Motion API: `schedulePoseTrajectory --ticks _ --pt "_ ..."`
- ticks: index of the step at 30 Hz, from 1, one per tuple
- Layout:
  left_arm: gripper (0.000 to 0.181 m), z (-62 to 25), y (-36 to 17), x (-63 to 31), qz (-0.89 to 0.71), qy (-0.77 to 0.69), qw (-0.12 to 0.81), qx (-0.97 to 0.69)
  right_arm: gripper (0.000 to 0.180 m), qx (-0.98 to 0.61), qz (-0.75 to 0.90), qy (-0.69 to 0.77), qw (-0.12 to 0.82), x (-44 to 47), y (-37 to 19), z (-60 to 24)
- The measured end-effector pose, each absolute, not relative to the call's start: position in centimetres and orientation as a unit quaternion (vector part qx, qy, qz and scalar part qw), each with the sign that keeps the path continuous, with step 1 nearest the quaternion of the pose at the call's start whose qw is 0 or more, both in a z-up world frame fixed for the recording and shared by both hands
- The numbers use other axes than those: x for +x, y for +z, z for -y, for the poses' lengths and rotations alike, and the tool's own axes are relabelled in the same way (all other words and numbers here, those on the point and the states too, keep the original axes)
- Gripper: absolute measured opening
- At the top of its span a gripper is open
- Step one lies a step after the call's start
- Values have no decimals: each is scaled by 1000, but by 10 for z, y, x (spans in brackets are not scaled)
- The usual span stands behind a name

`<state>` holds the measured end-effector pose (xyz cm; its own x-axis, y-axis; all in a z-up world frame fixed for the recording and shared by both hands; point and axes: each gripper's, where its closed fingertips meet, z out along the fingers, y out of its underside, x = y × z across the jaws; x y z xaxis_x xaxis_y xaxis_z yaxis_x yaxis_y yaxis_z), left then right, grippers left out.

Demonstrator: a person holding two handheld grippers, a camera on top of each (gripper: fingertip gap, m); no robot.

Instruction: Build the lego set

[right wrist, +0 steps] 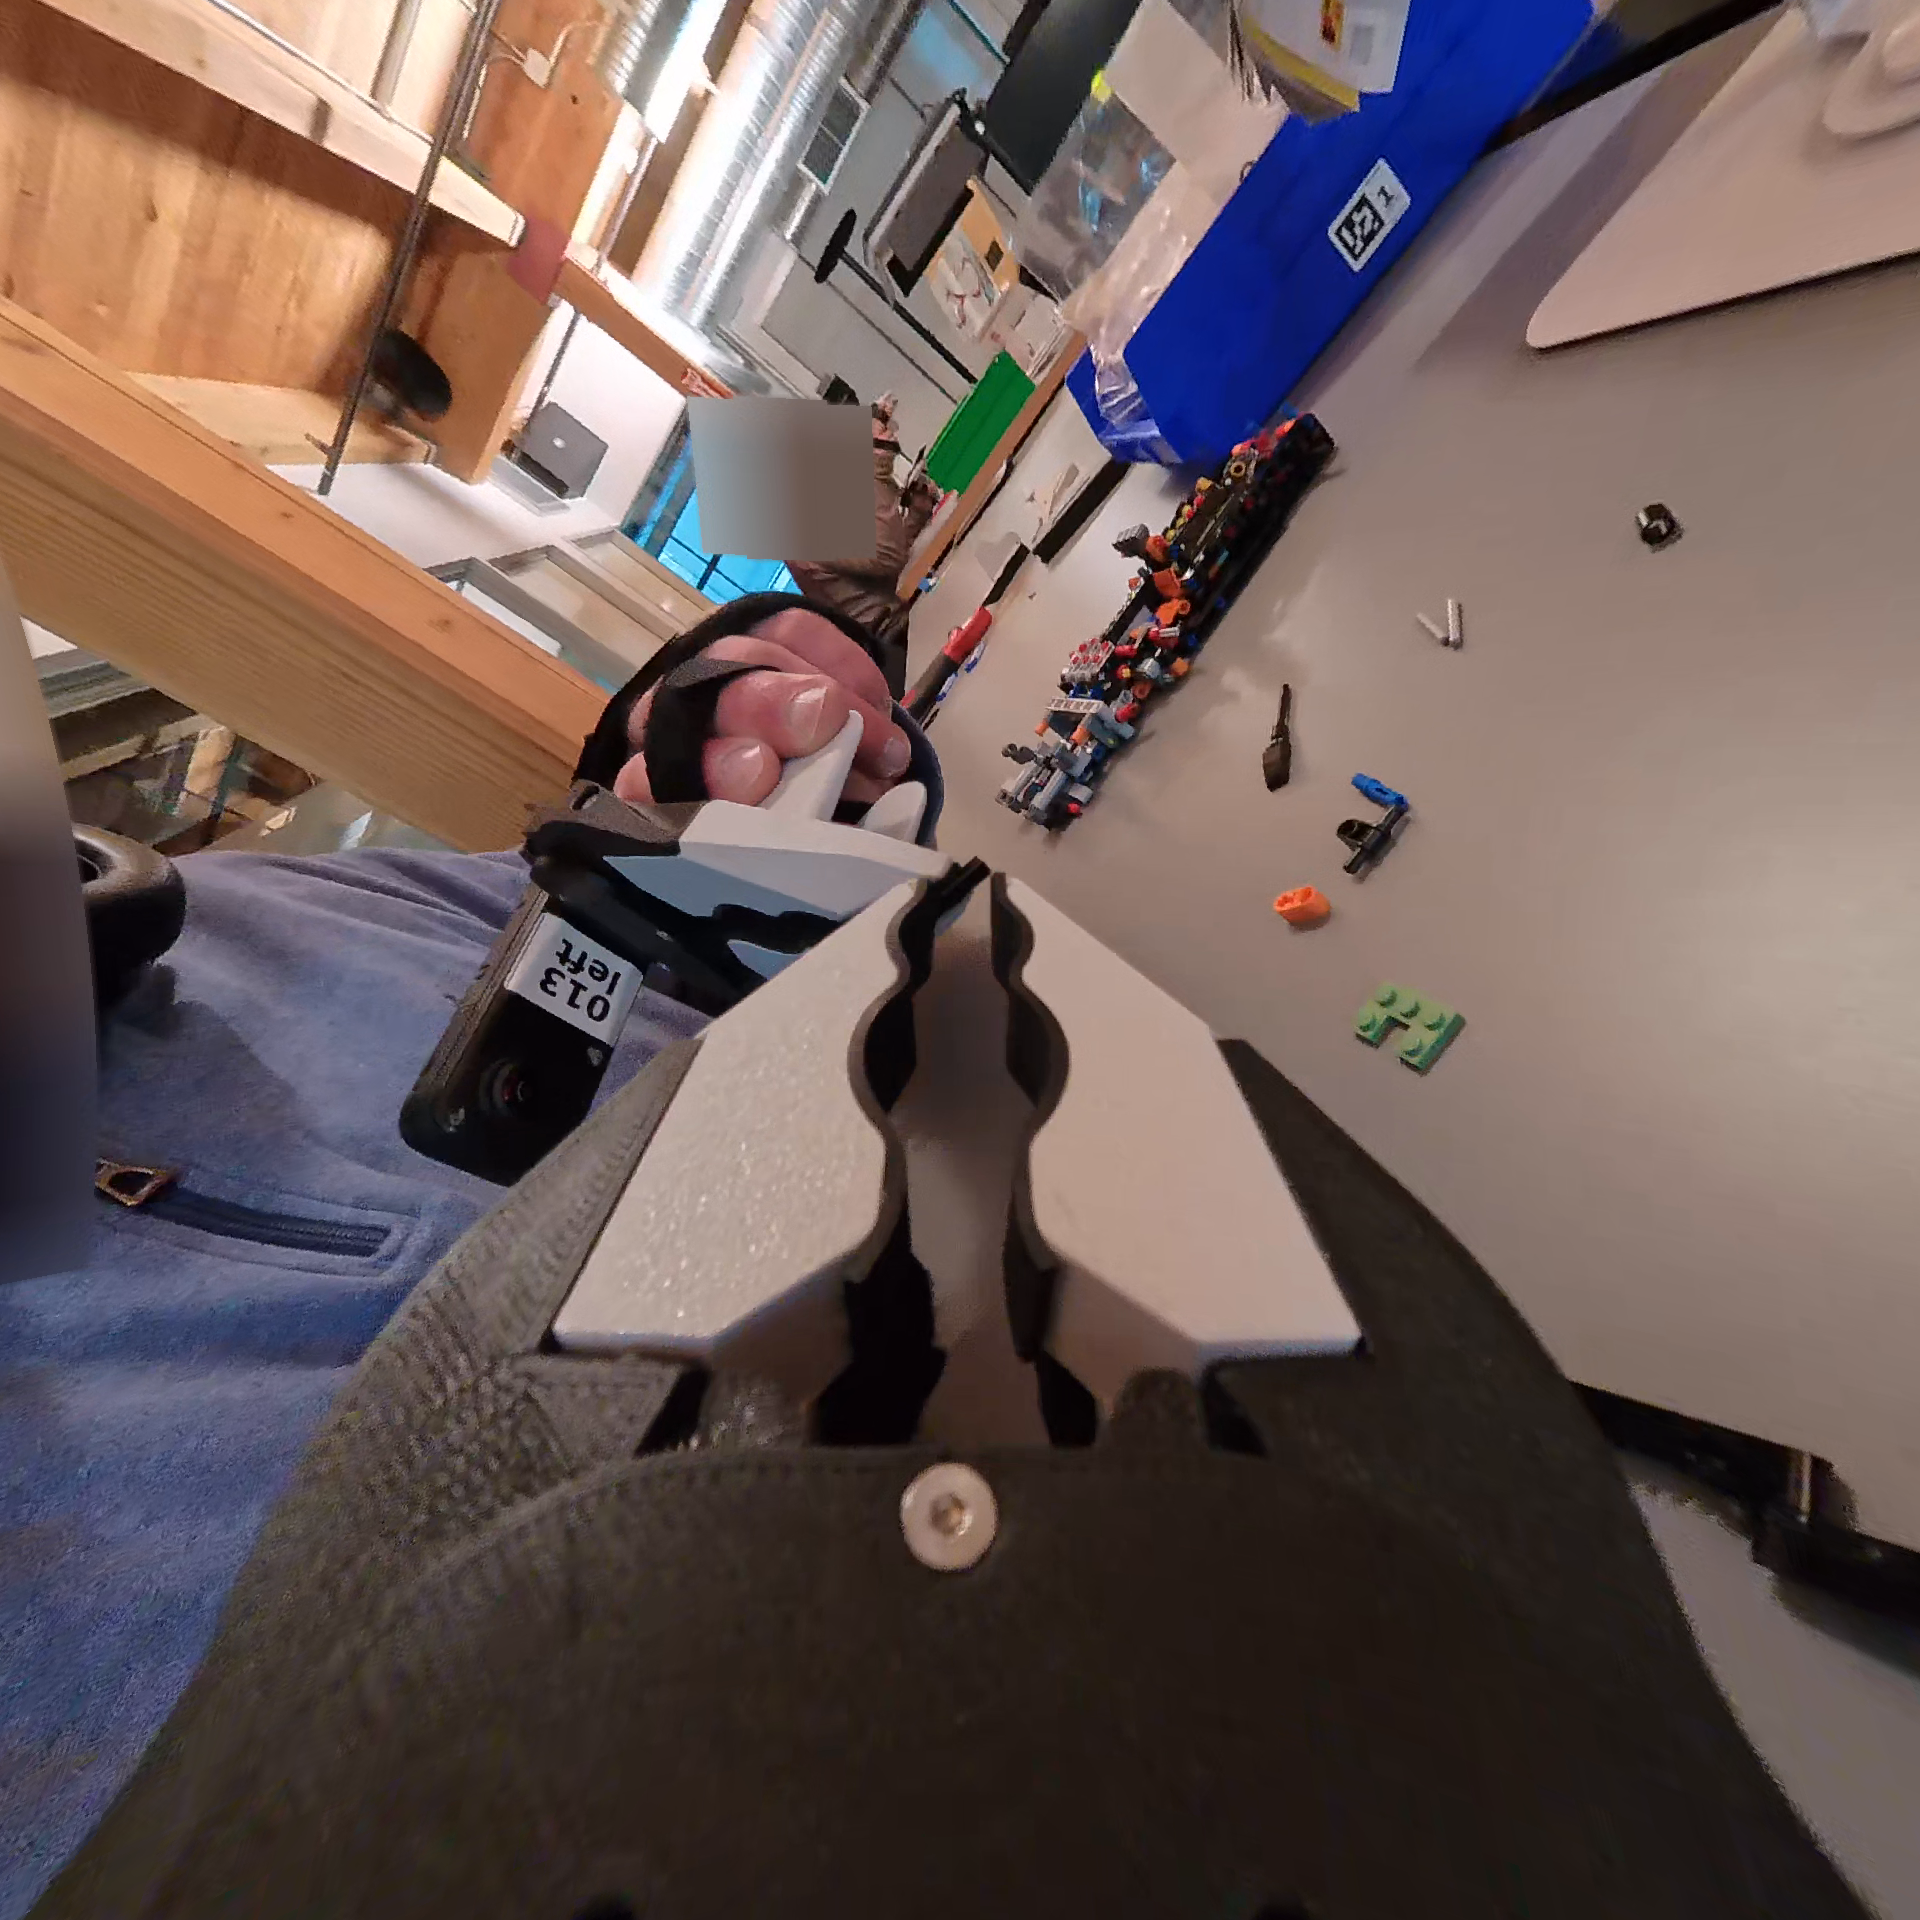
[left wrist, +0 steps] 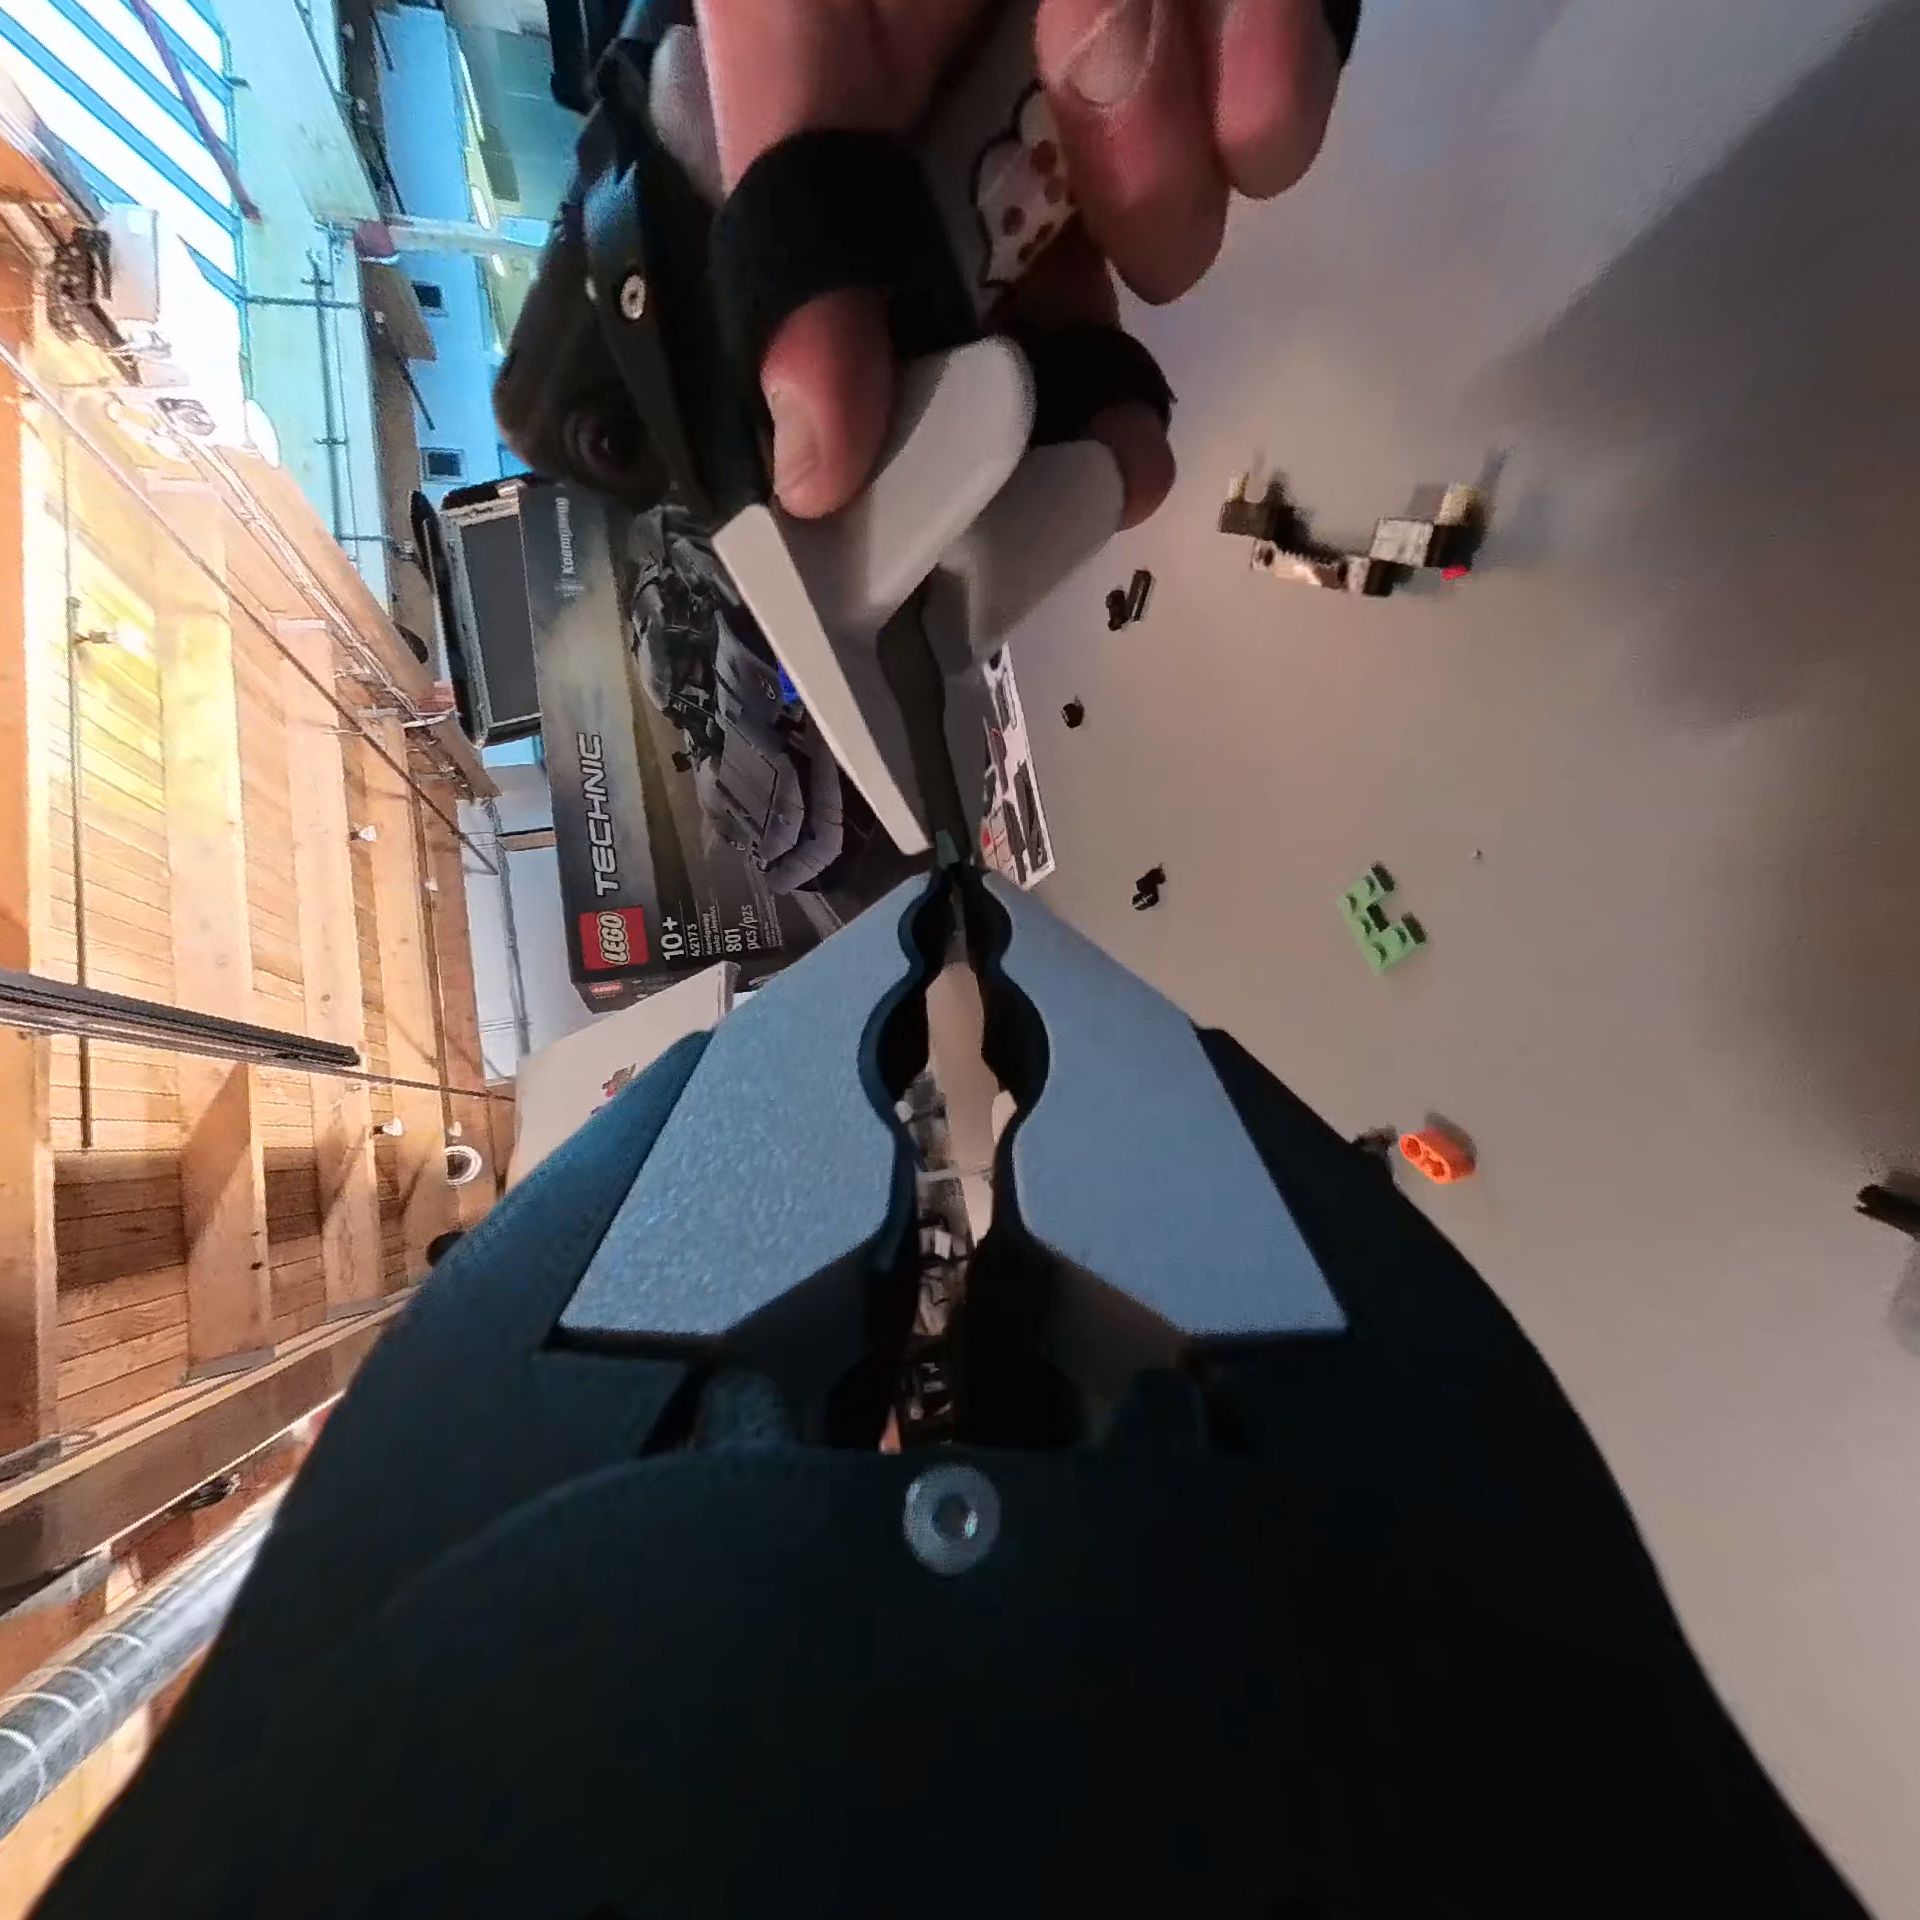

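Note:
My left gripper (left wrist: pixel 951 883) and right gripper (right wrist: pixel 971 883) meet tip to tip above the grey table (left wrist: pixel 1558 935). Both are shut on a small thin black lego piece (right wrist: pixel 961 881) held between them; it also shows in the left wrist view (left wrist: pixel 945 847). Most of the piece is hidden by the fingers. The right gripper reaches in from above in the left wrist view, held by a hand (left wrist: pixel 935 208). A green notched plate (left wrist: pixel 1380 922) (right wrist: pixel 1408 1027) and an orange connector (left wrist: pixel 1436 1155) (right wrist: pixel 1301 904) lie on the table.
A black and grey part-built assembly (left wrist: pixel 1351 540) and loose black pins (left wrist: pixel 1130 600) lie farther out. The lego box (left wrist: pixel 665 769) and a sticker sheet (left wrist: pixel 1013 769) stand behind. A row of sorted pieces (right wrist: pixel 1174 623), a blue bin (right wrist: pixel 1299 208) and a black piece with a blue pin (right wrist: pixel 1377 821) show in the right wrist view. Left and right tips are no more than a few centimetres apart. From either gripper's tips it is about 12 cm to the green notched plate (right wrist: pixel 1408 1027).

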<state>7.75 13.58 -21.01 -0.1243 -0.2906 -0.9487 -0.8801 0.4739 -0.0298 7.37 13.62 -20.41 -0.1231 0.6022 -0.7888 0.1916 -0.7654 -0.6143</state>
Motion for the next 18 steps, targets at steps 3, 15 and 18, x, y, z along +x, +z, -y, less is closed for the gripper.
schedulePoseTrajectory --ticks 3,15,18 --pt "0 -135 -217 75 -695 289 505 -423 2 -653 315 673 146 70 -210 -136" --pt "0 -142 -231 65 -691 301 497 -430 12 -673 308 662 118 60 -228 -144" --pt "0 -143 -231 65 -696 304 496 -421 12 -672 296 671 103 59 -228 -144"
